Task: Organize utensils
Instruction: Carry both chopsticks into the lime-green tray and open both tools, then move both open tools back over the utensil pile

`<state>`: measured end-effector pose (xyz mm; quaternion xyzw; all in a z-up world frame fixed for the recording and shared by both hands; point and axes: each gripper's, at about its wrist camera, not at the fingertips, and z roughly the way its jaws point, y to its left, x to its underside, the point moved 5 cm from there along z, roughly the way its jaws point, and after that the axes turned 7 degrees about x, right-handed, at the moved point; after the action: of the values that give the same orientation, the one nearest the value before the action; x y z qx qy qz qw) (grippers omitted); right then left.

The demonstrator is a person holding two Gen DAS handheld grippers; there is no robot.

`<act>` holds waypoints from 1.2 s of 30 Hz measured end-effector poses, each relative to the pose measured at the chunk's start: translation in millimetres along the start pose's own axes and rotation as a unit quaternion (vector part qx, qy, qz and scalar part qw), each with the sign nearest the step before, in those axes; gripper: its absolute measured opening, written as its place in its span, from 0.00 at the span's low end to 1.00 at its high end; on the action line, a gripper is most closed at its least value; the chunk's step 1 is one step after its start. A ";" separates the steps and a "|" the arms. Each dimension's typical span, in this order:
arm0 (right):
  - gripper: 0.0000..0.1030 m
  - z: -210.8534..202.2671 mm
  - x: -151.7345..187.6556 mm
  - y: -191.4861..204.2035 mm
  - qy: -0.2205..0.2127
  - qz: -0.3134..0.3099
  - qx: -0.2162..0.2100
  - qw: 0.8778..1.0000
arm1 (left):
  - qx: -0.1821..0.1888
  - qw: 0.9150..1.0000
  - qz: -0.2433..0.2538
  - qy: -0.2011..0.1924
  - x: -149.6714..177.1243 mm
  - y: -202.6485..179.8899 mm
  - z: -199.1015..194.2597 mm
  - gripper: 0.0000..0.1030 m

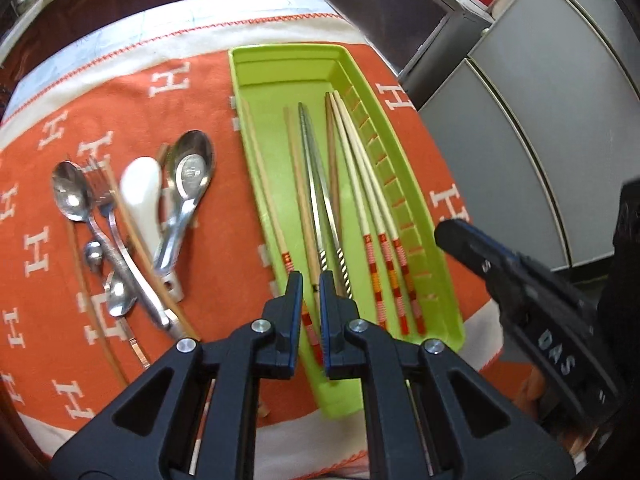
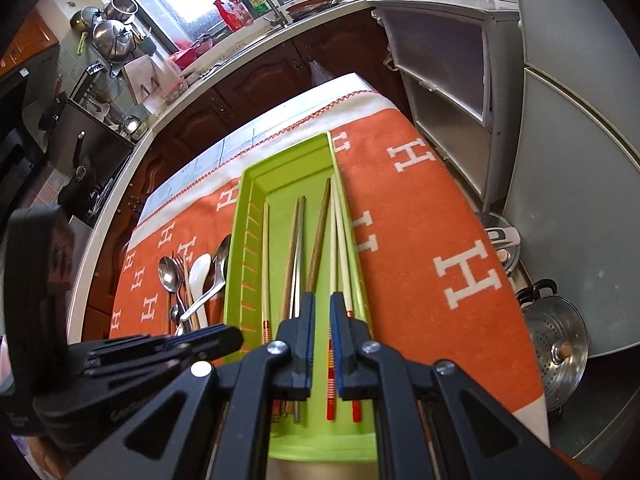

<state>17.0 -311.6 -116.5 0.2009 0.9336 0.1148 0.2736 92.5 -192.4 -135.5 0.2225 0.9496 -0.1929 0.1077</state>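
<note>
Left wrist view puts the left gripper (image 1: 311, 280) at 6 o'clock, its jaws drawn in to a narrow slot above the near end of the green tray (image 1: 448, 304); a pale chopstick with a red-banded handle (image 1: 276, 220) runs under that slot, but whether the pads actually pinch it I cannot tell. Just past the fingertips, a pair of metal chopsticks (image 1: 320, 200) lies along the middle of the tray, flanked by a plain wooden chopstick (image 1: 298, 184) and a darker brown one (image 1: 333, 168). Toward 3 o'clock in the tray, three cream chopsticks with red and orange bands (image 1: 372, 208) fan out beside the slotted wall. At 9 o'clock, on the orange cloth with white H letters (image 1: 120, 92), sits a heap of metal spoons (image 1: 188, 176), a fork (image 1: 98, 192) and a white ceramic spoon (image 1: 140, 192), crossed by loose wooden chopsticks (image 1: 132, 236). At 4 o'clock the other tool's dark body juts in.

Right wrist view shows the right gripper (image 2: 322, 304) at 6 o'clock, likewise over the tray's near end, jaws parted by a slim gap with nothing seen between the pads; the banded handles lie beneath them. At 12 o'clock stand a kitchen counter (image 2: 224, 64) and sink tap (image 2: 260, 0).
</note>
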 end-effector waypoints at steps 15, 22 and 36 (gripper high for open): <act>0.07 3.6 23.7 62.6 0.018 -0.078 -0.016 0.997 | -0.058 0.993 -0.068 -0.071 46.2 96.6 -74.3 0.16; 0.07 3.6 33.9 103.2 0.022 -0.123 -0.028 0.992 | -0.105 0.985 -0.101 -0.095 60.6 145.3 -95.9 0.16; 0.07 24.3 49.4 173.2 0.045 -0.193 -0.049 0.979 | -0.133 0.977 -0.138 -0.092 79.4 200.5 -88.0 0.16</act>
<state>46.6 -132.8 -103.3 -0.0016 0.9595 0.1143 0.2574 105.5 40.0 -142.9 0.0543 0.9742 -0.0973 0.1960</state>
